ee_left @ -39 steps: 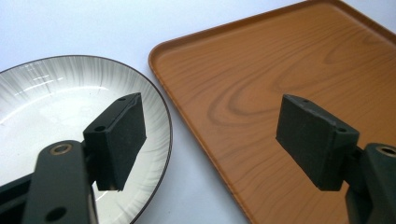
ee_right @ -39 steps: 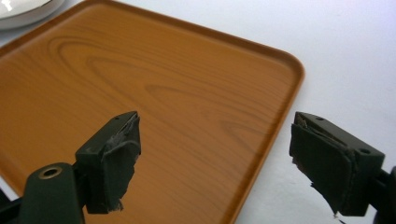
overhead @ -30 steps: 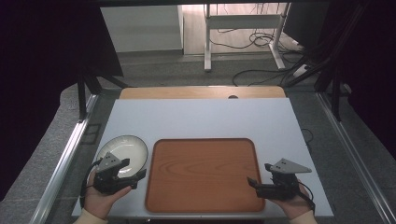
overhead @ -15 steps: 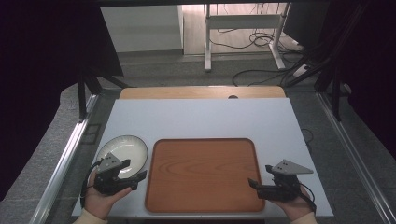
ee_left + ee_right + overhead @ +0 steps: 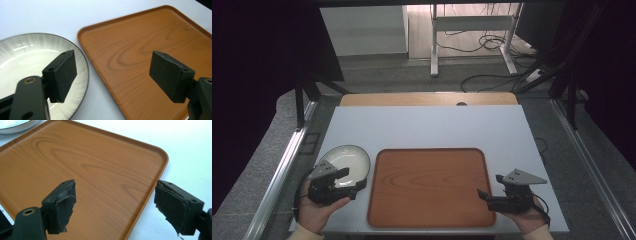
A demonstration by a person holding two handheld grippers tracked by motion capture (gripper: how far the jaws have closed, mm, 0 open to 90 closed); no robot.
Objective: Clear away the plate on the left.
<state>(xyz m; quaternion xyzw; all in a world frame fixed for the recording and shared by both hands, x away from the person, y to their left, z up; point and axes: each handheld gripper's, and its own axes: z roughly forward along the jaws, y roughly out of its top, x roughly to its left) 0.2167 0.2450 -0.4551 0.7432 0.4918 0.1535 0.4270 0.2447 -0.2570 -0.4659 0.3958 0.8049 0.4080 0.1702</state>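
Plate (image 5: 353, 154) lying flat at the near left corner of the table (image 5: 427, 125), just beside the left edge of the wooden tray (image 5: 427, 186), with a thin strip of bare table between. Left gripper (image 5: 352, 180) hovering over the plate's near right rim, jaws wide apart and holding nothing; seen along the left gripper view, one pad (image 5: 61, 75) above the plate (image 5: 25, 50), the other above the tray (image 5: 140, 47). Right gripper (image 5: 488, 186) at the tray's near right corner, likewise wide open and empty, jaws straddling the tray's right edge (image 5: 160, 167).

Probably reaching for the plate, to carry it onto the tray. To do it well: turn the left gripper so one pad goes under the rim and the other over it, rather than spanning rim and tray together. Close firmly, since glazed ceramic slips easily. Lift level, clear the tray's raised lip, then set down toward the middle. Keep the right gripper ready to steady the tray if it slides.
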